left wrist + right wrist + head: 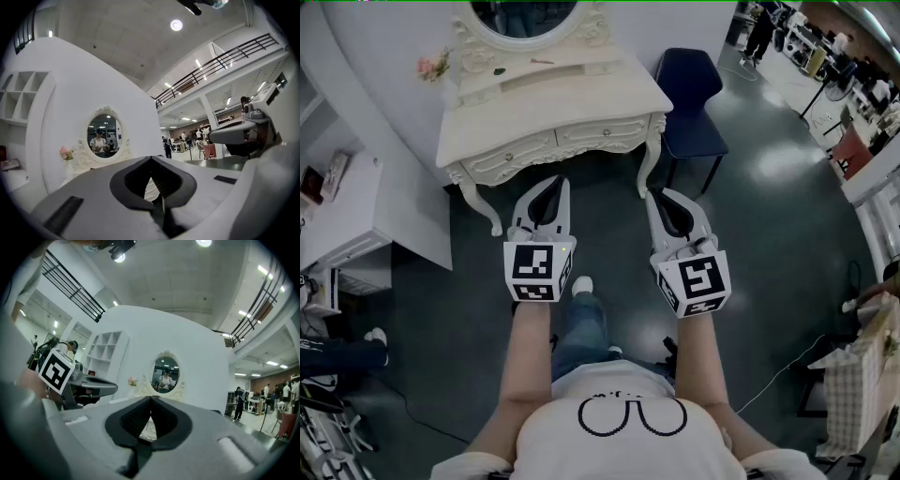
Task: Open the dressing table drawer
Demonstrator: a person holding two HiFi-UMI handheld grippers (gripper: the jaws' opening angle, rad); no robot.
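Note:
The cream dressing table [553,98] stands against the curved white wall, with an oval mirror [525,17] on top. Two carved drawers, the left drawer [511,154] and the right drawer [605,134], sit shut in its front. My left gripper [560,181] is held level just short of the table's front, its jaws shut with nothing in them. My right gripper [653,194] hangs beside the table's right front leg, also shut and empty. In the left gripper view the left gripper [151,158] faces the mirror [105,136]. The right gripper [151,398] faces the mirror [165,374] too.
A dark blue chair [689,94] stands right of the table. A white cabinet [356,220] is at the left. Pink flowers [434,66] sit on the tabletop's left end. A cable [787,370] lies on the dark floor at the right. People stand far back right.

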